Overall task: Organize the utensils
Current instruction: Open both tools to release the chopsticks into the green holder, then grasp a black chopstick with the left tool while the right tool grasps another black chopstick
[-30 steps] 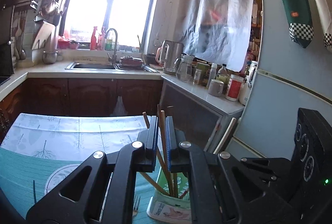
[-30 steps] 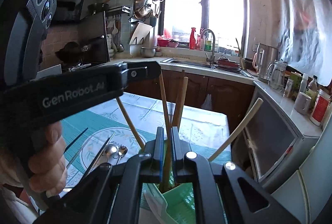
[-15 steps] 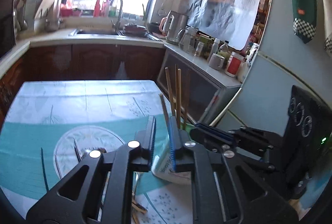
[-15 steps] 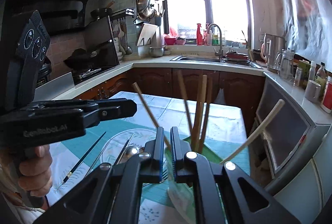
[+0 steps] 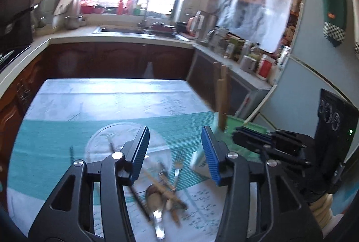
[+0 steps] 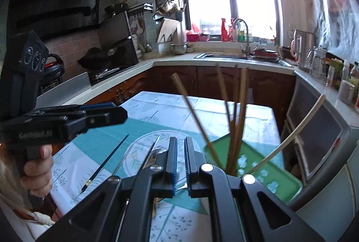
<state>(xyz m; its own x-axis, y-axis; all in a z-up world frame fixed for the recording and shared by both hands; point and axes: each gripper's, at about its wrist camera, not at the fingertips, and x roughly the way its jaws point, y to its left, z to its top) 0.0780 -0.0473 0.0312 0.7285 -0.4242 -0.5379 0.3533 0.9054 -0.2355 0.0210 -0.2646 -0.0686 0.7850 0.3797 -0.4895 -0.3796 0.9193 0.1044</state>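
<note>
Far left, right-wrist view: hand [image 6: 37,169] wrapped on grip of left gripper [image 6: 102,115], body held level over table's left edge; spread of its tips not readable from this side. In its own view left gripper [image 5: 175,153] plainly released, blue pads wide apart, nothing between, hanging over tablecloth [image 5: 112,103] w/ teal band. Below & between those pads: loose utensils in a blurred heap – spoon [image 5: 157,217], fork [image 5: 178,167], wooden chopsticks [image 5: 160,183] crossed over them, dark thin stick alongside. Separate black chopstick [image 6: 105,162] flat on cloth, left of clear round plate [image 6: 139,152]. Centre, right-wrist view: right gripper [image 6: 180,165] clenched, pads nearly touching w/ thin gap, nothing seen gripped. Just right of it: green holder [image 6: 264,172] at table's right edge, several wooden chopsticks [image 6: 239,116] standing in it, one leaning far left, plus pale stick [image 6: 294,136] leaning right. Standing sticks partly block view of dark lower cabinets. Right gripper's body [image 5: 269,143] sits close beside holder in left-wrist view, screening part of it. Behind: sink [image 6: 235,56] under window, kettle & jars on right counter, pans on left wall
</note>
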